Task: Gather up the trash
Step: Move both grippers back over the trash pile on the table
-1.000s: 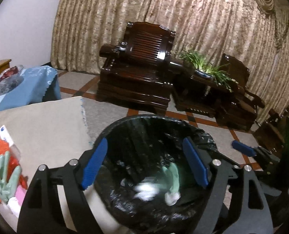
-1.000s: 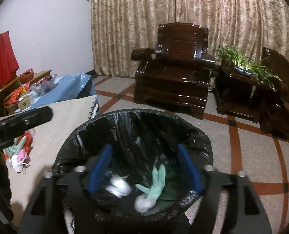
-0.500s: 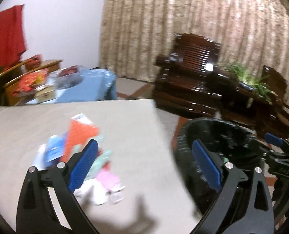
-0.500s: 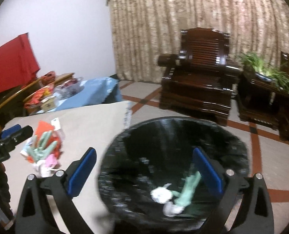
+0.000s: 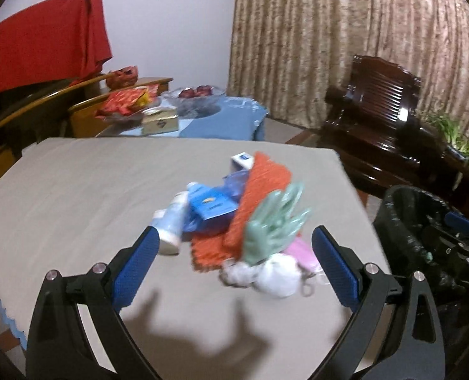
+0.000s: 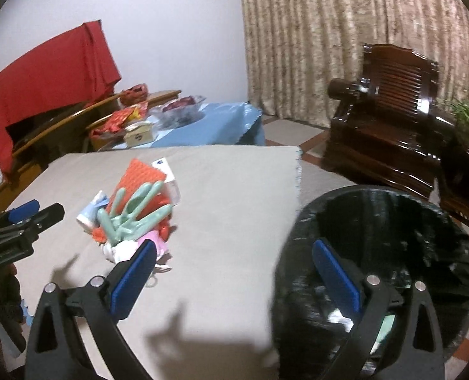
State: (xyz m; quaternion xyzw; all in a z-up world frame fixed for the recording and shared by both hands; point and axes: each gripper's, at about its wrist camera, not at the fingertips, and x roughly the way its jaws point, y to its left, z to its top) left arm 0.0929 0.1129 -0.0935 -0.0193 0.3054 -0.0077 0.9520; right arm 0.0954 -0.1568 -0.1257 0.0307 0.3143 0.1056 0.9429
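Looking into the black bin [image 6: 392, 221], only the right view shows white trash [image 6: 339, 318] inside. Both the left gripper [image 5: 234, 269] and the right gripper [image 6: 234, 275] have just spread wide and hold nothing.

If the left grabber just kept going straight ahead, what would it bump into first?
Probably the trash pile: the left gripper stands open and empty, aimed down at the green glove and the white wad beside it. Depth is unclear, so which one comes first is a guess.

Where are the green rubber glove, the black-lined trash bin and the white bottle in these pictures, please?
green rubber glove [image 5: 266, 234]: left wrist view, on its palm.
black-lined trash bin [image 6: 392, 218]: right wrist view, on the liner's inner wall.
white bottle [image 5: 171, 221]: left wrist view, on its body.
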